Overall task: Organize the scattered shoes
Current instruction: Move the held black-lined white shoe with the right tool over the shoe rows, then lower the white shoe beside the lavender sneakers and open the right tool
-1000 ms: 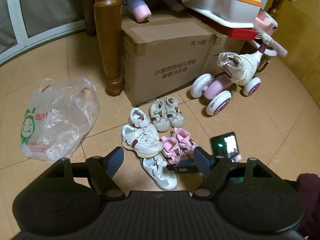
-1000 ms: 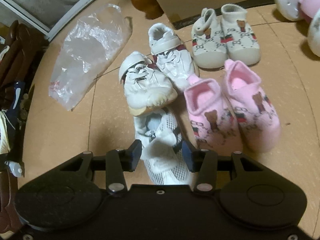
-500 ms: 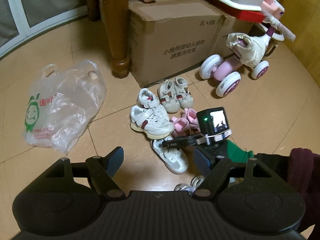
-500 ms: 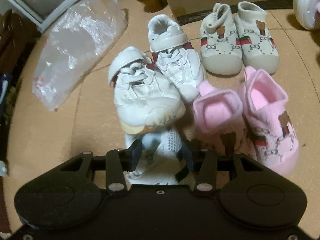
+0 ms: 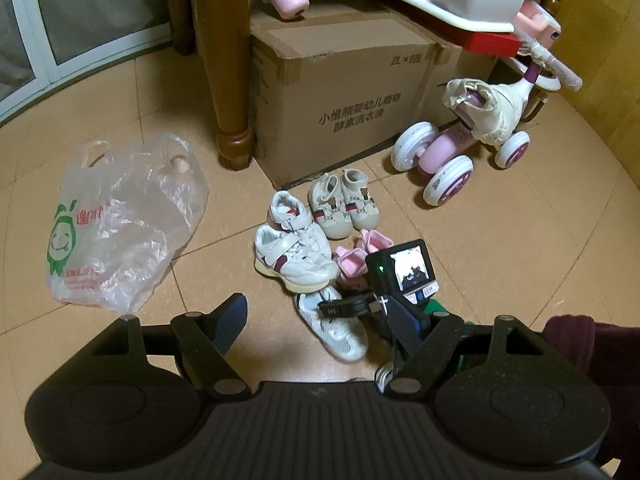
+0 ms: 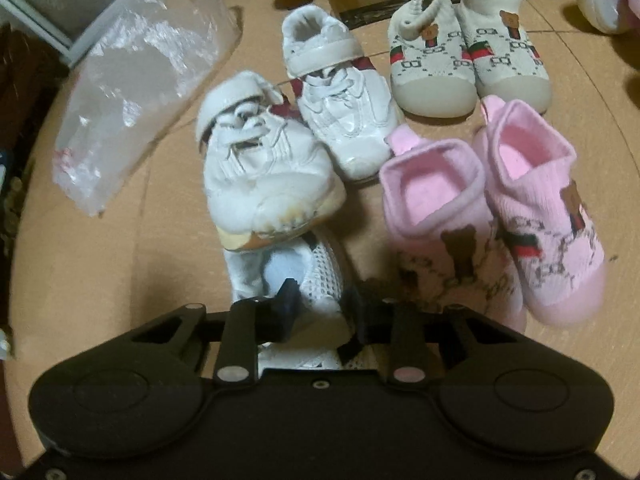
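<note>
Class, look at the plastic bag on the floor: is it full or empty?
Empty, as far as shows. The plastic bag lies flat and crumpled on the floor tiles, see-through with nothing visible inside, handles slack.

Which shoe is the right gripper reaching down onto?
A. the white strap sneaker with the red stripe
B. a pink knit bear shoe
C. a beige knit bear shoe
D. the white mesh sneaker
D: the right gripper has one finger on each side of the white mesh sneaker, while the other shoes lie farther ahead.
</note>
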A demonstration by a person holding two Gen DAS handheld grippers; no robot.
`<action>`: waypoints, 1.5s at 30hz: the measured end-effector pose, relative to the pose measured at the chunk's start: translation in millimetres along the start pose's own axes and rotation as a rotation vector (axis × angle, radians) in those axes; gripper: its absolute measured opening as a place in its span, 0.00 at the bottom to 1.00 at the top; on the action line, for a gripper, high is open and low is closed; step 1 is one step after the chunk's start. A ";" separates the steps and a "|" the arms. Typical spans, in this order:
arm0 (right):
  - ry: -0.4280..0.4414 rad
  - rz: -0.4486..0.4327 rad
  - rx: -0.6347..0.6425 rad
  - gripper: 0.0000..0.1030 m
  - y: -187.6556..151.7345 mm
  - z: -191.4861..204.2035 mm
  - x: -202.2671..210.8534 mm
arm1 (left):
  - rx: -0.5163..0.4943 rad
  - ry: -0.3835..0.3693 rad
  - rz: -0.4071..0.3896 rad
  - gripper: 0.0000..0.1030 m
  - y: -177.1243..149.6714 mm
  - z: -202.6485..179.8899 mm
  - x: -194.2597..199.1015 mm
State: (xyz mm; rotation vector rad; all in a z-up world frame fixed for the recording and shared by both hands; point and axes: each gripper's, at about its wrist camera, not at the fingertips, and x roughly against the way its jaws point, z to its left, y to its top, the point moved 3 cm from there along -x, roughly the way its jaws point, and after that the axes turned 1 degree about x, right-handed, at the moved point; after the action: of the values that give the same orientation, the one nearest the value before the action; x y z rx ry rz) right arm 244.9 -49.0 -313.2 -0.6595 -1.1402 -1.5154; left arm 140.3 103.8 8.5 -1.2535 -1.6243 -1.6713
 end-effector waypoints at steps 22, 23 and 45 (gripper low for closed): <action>0.052 -0.130 -0.171 0.25 -20.3 -67.3 156.3 | 0.030 -0.022 -0.103 0.75 20.7 -8.2 24.1; 0.035 -0.132 -0.176 0.25 -24.3 -77.6 163.0 | 0.030 -0.023 -0.106 0.75 21.6 -9.5 24.3; -0.135 0.004 -0.233 0.25 -108.1 -215.5 143.4 | -0.029 -0.048 -0.081 0.75 32.8 -46.4 4.5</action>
State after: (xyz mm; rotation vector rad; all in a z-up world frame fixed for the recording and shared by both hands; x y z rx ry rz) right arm 138.4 -308.5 -306.1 -0.9335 -1.0695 -1.6348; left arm 153.5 55.0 34.9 -1.2657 -1.7063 -1.7315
